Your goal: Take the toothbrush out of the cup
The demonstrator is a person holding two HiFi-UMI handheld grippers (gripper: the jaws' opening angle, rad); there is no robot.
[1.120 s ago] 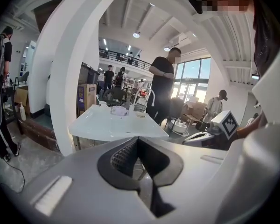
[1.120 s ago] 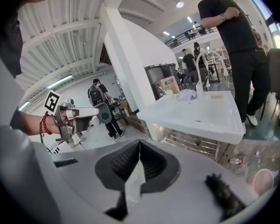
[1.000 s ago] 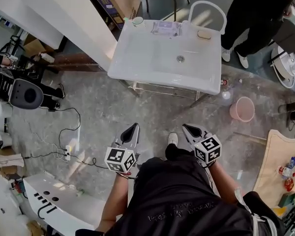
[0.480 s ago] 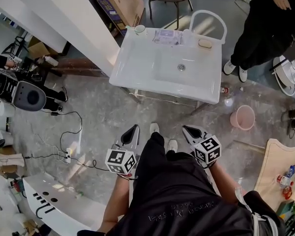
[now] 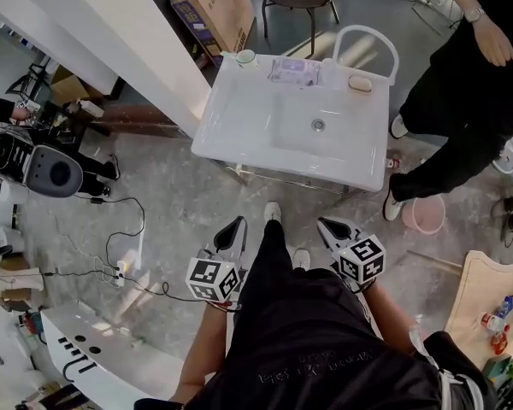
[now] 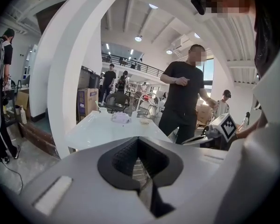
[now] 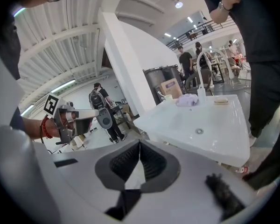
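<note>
Your left gripper (image 5: 234,227) and right gripper (image 5: 327,225) are both pinched shut, empty. The cup (image 5: 245,56) stands well ahead of them, on the sink's (image 5: 239,118) far left corner. The toothbrush is too small to make out.

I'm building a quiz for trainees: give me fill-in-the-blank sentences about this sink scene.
In the head view, the cup stands at the sink's far ___ corner. The bucket on the floor is coloured ___. The left gripper and right gripper both have their jaws ___, holding nothing.
Missing words: left; pink; shut.
</note>
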